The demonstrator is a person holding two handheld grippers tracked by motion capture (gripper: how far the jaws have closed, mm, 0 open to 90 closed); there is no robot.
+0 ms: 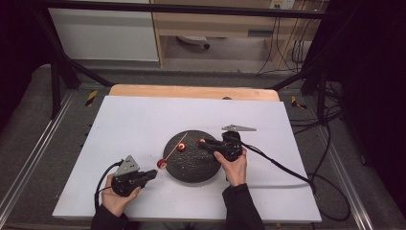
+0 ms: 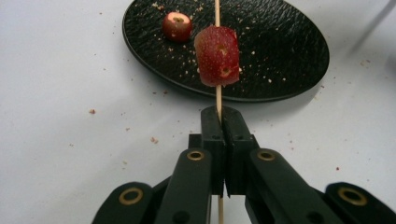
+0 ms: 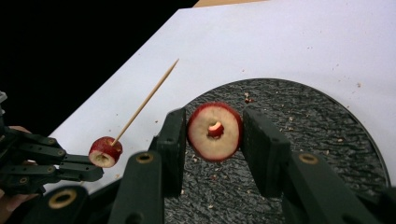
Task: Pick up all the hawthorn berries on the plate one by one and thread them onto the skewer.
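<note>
Cored red hawthorn fruit (image 3: 215,131), pinched in the right gripper (image 3: 215,140), should meet the thin wooden skewer (image 3: 145,101) tip squarely (left gripper (image 2: 219,122) clamps its base).

Bright, even overhead light on the table, dark surroundings, soft shadows, slight blur.

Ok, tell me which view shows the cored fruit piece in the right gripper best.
The right gripper view: the cored fruit piece faces the camera, its centre hole clear, clamped by the right gripper. In the high view it is a small red spot at the jaw tips over the black plate.
</note>
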